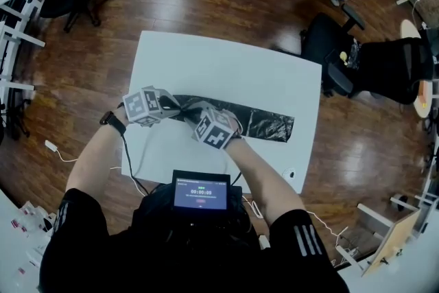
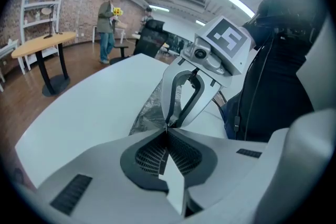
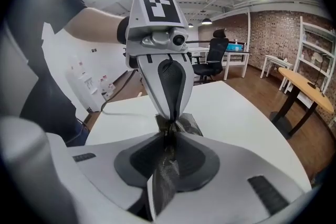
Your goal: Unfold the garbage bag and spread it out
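Where right tongs [image 3: 168, 135] clamp, garbage bag [image 1: 266, 122] (crumpled end) hides.

The garbage bag [image 1: 267, 123] lies stretched left to right across the table [image 1: 226, 68].

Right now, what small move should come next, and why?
Probably draw the grippers slowly apart: the right gripper clamps the garbage bag at its end, the left gripper is shut tip-to-tip against it, and the bag lies folded in a strip.
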Demonstrator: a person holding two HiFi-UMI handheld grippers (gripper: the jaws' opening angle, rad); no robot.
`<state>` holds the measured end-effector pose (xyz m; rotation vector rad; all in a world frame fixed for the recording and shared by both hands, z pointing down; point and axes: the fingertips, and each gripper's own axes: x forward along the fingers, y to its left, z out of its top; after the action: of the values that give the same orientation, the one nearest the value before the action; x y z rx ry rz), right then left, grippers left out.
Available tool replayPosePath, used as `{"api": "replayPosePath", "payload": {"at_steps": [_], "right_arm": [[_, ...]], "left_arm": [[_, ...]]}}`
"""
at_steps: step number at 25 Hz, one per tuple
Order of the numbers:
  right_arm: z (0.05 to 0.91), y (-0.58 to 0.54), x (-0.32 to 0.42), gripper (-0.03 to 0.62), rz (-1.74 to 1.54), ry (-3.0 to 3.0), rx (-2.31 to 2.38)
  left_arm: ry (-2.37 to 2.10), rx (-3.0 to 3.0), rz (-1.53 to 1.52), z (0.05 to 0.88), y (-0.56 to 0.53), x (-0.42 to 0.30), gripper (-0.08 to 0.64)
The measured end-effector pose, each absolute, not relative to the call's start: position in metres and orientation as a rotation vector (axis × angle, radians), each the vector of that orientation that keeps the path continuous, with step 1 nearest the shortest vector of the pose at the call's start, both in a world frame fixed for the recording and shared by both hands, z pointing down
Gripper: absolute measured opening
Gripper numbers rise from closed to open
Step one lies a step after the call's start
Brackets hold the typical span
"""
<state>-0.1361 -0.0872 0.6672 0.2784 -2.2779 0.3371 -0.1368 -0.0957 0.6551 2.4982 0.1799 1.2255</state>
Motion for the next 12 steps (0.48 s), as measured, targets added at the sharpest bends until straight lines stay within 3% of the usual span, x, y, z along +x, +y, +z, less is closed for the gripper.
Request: {"api": "replayPosePath", "payload": {"at_steps": [4, 8, 12], "right_arm": [[0.664, -0.092, -0.134, 0.009, 0.391, -2.29, 0.317], [0.647, -0.105, -0.127, 0.006, 0.428, -2.317, 0.373], [0.641, -0.117, -0.121, 0.006, 0.424, -2.326, 0.416]], "left_arm": [[0.172, 2.525, 1.208, 0.653, -0.096, -0.135, 0.0], [0.113, 2.556, 1.157, 0.642, -0.101, -0.132, 0.005], [0.011, 2.603, 1.099, 0.624, -0.107, -0.133, 0.099]]}}
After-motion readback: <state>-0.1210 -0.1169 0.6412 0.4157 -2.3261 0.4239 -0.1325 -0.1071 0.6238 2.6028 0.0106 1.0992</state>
